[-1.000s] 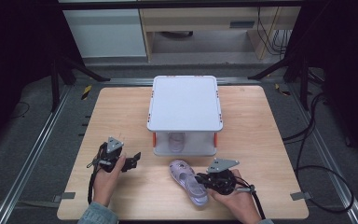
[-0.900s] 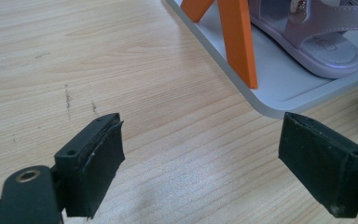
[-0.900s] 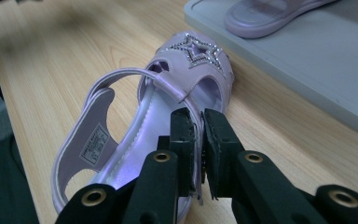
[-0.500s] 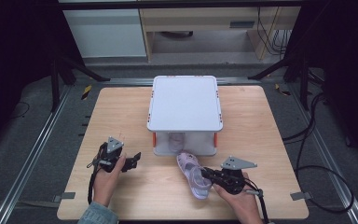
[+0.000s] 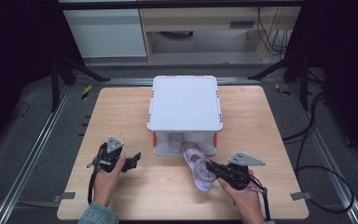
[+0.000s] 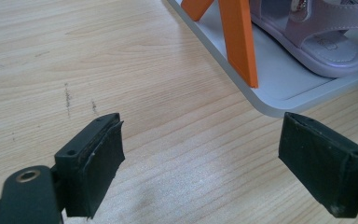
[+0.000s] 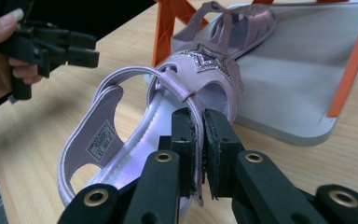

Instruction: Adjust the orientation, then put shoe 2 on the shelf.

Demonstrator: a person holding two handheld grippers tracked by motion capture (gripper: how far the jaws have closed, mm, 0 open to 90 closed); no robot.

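On the left of the pale wooden table (image 5: 121, 116), the left gripper (image 5: 131, 161) rests in the person's hand with its black jaws spread wide and nothing between them. At the centre stands a grey two-tier plastic shelf with orange legs (image 5: 185, 103); a lilac strapped sandal (image 6: 317, 35) sits on its lower tier. To the right, the right gripper (image 5: 211, 166) pinches the side edge of a second lilac strapped sandal (image 5: 197, 164), whose toe reaches the shelf's lower tier while its heel hangs over the table.
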